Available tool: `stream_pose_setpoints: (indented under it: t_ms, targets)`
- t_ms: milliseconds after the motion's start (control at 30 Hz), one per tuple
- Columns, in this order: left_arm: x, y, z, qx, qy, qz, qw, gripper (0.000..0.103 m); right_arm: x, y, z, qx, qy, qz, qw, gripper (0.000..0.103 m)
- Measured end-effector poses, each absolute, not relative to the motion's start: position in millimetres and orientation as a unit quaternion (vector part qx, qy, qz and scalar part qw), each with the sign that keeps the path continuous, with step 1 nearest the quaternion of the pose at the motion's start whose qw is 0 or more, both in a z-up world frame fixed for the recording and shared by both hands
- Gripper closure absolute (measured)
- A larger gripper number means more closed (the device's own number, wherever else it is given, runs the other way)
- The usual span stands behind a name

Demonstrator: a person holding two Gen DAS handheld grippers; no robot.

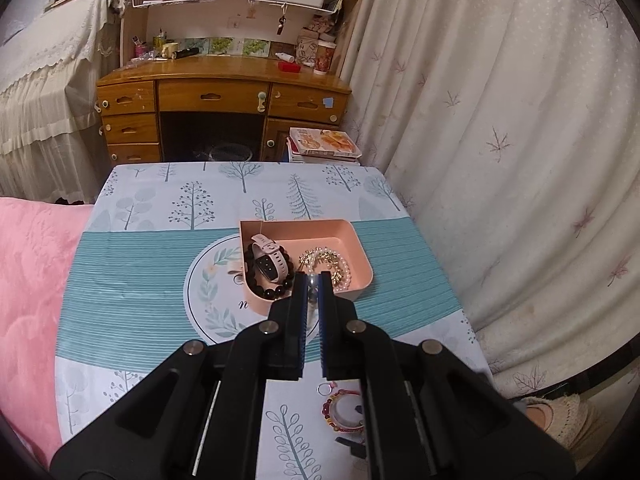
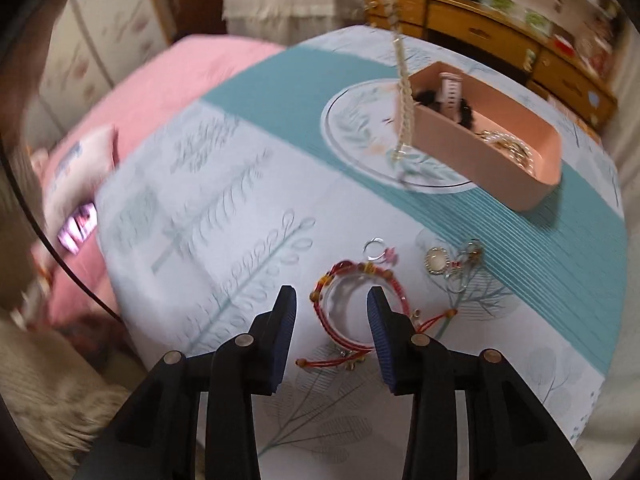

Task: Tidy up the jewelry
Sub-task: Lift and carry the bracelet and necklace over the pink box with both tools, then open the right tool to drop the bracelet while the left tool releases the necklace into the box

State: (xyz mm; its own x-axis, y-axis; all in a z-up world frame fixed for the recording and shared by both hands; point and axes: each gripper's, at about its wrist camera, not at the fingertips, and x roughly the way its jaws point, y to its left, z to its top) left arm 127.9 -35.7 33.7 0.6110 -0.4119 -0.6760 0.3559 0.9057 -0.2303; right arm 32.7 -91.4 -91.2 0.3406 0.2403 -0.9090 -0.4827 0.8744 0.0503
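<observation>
A pink tray (image 1: 352, 240) sits mid-table; it holds a watch (image 1: 270, 258), a black bead bracelet (image 1: 256, 276) and pearl and gold jewelry (image 1: 326, 262). My left gripper (image 1: 314, 284) is shut on a thin chain, which hangs beside the tray in the right wrist view (image 2: 404, 80). My right gripper (image 2: 332, 308) is open, its fingertips astride a red cord bracelet (image 2: 344, 280) on the cloth. A small ring (image 2: 375, 249), a round pearl brooch (image 2: 436, 261) and a wire piece (image 2: 466, 264) lie just beyond. The tray also shows in the right wrist view (image 2: 480, 168).
The table wears a tree-print cloth (image 1: 180, 208) with a teal band. A pink bed (image 1: 28, 280) lies at the left, a curtain (image 1: 500, 120) at the right, and a wooden desk (image 1: 224, 96) beyond. The right wrist view is blurred.
</observation>
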Motion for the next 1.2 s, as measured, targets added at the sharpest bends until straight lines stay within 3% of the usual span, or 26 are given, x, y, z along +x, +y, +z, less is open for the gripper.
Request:
stream_pose_setpoints:
  t_ms: [67, 167, 300, 767, 967, 1200]
  targets:
    - [128, -34, 33, -0.037, 0.387, -0.213, 0.896, 0.100, 29, -81, -101, -0.149, 0.525, 0.222, 0.808, 0.070]
    - [129, -31, 31, -0.039, 0.388, -0.210, 0.897, 0.100, 31, -74, -115, -0.175, 0.540, 0.218, 0.794, 0.094]
    - [130, -27, 32, -0.038, 0.385, -0.206, 0.899, 0.100, 35, -79, -116, -0.159, 0.541, 0.214, 0.798, 0.095]
    - [174, -45, 59, -0.054, 0.353, -0.209, 0.911, 0.100, 123, -180, -7, 0.065, 0.429, 0.086, 0.897, 0.095]
    - [209, -61, 56, -0.060, 0.354, -0.206, 0.910, 0.100, 162, -207, -10, 0.140, 0.412, 0.067, 0.898, 0.095]
    - [237, -72, 35, -0.071, 0.375, -0.210, 0.900, 0.100, 202, -207, -48, 0.154, 0.437, 0.064, 0.884, 0.095]
